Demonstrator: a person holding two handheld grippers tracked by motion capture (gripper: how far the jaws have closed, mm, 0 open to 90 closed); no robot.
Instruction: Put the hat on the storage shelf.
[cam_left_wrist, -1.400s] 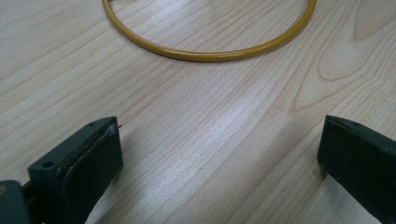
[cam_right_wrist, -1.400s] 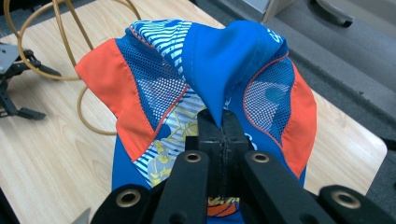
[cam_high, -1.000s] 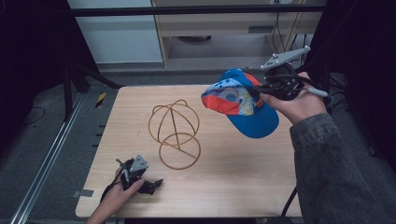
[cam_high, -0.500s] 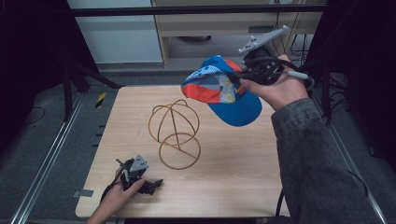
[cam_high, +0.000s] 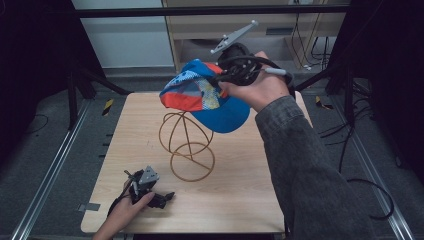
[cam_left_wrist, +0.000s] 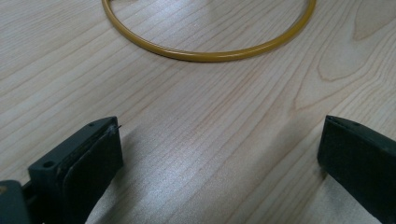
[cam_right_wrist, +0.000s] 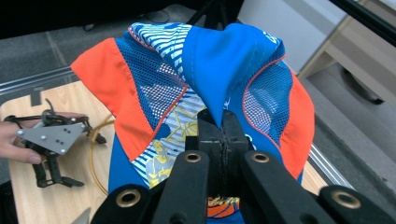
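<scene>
Cap (cam_high: 200, 95) pinched in raised right tongs (cam_high: 223, 80)

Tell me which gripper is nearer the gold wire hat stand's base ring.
Left. The left gripper rests on the table beside the ring; the right gripper is raised above, holding the cap.

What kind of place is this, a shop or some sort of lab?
Probably a lab or recording workspace, not a shop: a bare wooden table ringed by dark frame bars, loose cables on the floor, and one wire hat stand.
</scene>
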